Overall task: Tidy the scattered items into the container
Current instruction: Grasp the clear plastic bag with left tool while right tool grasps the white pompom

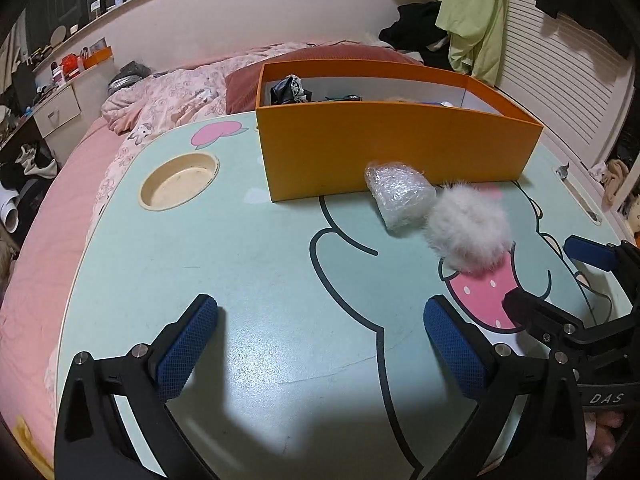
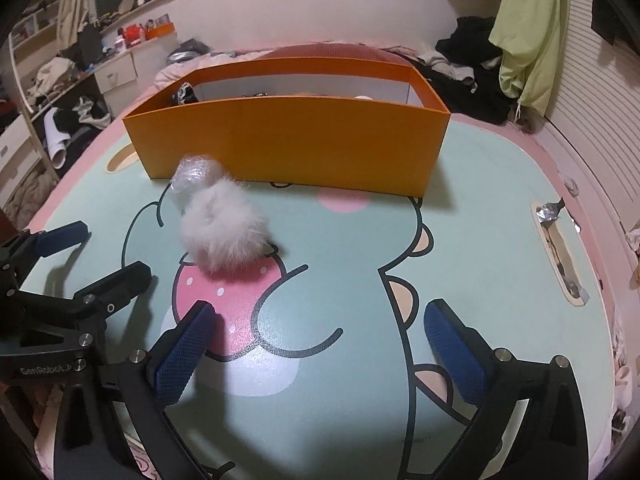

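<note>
Both tongs, left tongs [image 1: 320, 336] and right tongs [image 2: 318, 338], hang spread over the tabletop [image 1: 248, 264], gripping nothing. The fluffy pompom [image 1: 468, 232] touches the bubble-wrapped bundle [image 1: 400, 196] beside the orange box [image 1: 380, 152]. Only the left view shows the tabletop's cup recess [image 1: 180, 180] whole; the box's contents are perhaps dark fabric.

Ahead of the fingers, a pink quilted bed [image 1: 168, 92] against a pale curved wall [image 1: 248, 20]. Off left, a cluttered shelf [image 1: 80, 4] and a drawer unit [image 1: 56, 112]. Off right, a green garment [image 2: 528, 36] hanging before white slatted doors [image 1: 560, 80].
</note>
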A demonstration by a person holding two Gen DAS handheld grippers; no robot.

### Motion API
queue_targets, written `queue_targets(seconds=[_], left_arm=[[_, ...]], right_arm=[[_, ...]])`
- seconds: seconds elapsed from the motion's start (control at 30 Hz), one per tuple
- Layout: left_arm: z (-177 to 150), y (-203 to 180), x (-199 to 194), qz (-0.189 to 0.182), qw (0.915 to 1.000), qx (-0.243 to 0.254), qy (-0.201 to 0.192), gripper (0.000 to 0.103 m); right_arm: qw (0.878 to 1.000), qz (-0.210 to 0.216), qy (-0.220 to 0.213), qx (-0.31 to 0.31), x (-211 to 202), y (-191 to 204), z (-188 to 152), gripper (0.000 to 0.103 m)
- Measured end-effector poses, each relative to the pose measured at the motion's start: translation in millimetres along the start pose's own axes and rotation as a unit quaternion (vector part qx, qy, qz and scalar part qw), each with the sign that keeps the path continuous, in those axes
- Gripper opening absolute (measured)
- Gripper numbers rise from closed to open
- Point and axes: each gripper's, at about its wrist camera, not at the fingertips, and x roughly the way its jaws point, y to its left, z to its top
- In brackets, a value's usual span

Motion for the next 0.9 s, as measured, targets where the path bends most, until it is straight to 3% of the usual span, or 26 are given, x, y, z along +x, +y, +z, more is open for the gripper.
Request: queue_targets(seconds=[0.23, 0.33, 0.47, 0.63, 0.77, 0.87, 0.9], left_arm=[[0.6, 0.3, 0.1, 0.001, 1.0, 0.0, 0.0, 0.103], [0.3, 0.3, -0.1, 0.0, 1.0, -0.001, 0.0, 0.103], [0.5, -1.3, -0.9, 0.002, 1.0, -0.001, -0.001, 0.103], [1.0, -0.9, -0.9, 0.002, 1.0, -0.001, -0.001, 0.103], [0.2, -0.4, -2.2, 0.004, 1.0, -0.003, -0.004, 0.103], [0.0, -0.4, -2.3, 0.004, 1.0, -0.003, -0.004, 0.103], [0.1, -0.3, -2.2, 0.004, 1.0, -0.003, -0.004, 0.103]], right_arm=[[1.0, 0.001, -0.008, 0.002, -1.4, 0.3, -1.2, 0.103], [1.0, 0.005, -0.016, 0.009, -3.8, -3.3, -1.1, 0.098], [0.999, 0.021, -0.013, 0.022, -7.2, -6.2, 5.6, 0.09], [0.998, 0.061, -0.019, 0.026, -11.7, 1.7, 29.8, 0.088], [0.998, 0.059, -0.007, -0.001, 2.5, 19.4, 45.7, 0.075], [0.996, 0.084, 0.016, -0.01, 17.9, 28.1, 54.1, 0.072], [0.996, 0.084, 0.025, -0.021, 23.8, 31.9, 54.7, 0.063]])
